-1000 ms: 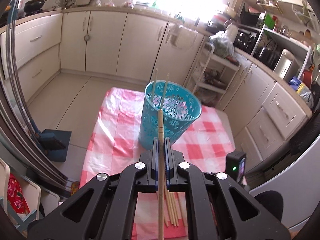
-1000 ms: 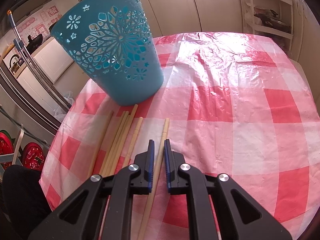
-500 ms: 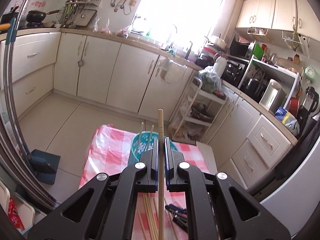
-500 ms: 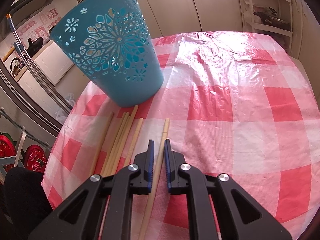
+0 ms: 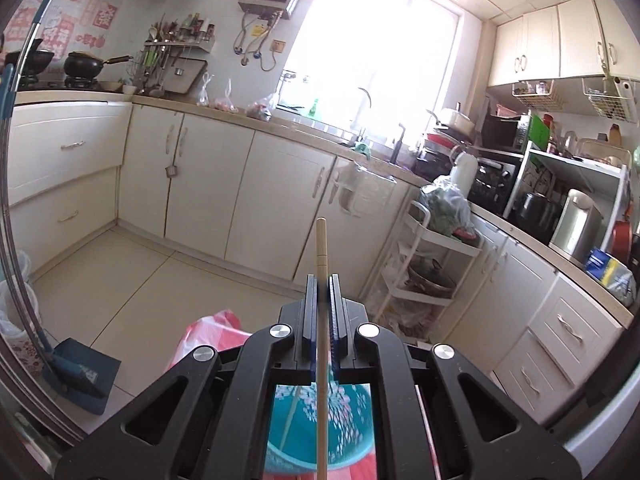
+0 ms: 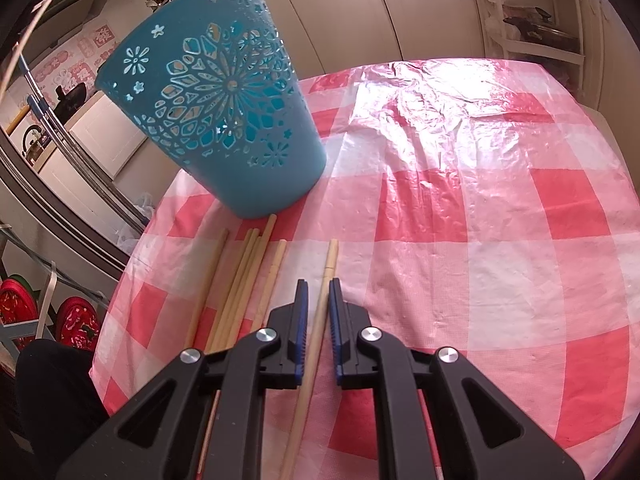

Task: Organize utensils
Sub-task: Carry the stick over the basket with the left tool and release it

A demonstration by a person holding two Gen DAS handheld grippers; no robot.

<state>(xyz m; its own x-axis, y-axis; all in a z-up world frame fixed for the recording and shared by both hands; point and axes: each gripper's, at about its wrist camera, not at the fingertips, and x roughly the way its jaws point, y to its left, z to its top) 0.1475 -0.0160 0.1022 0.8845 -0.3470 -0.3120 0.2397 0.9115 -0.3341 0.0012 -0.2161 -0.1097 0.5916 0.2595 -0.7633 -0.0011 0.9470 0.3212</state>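
Left gripper clamped on chopstick above basket; release pending. Right gripper apart, straddling table chopstick.

The left wrist view rides high, facing level across the kitchen toward the cabinets and bright window, with the blue basket seen close, straight down between its own fingers. The right wrist view sits low and near the checked tablecloth, tilted down along the table toward the same basket from its side. The basket, the tablecloth and the far cabinets appear in both.
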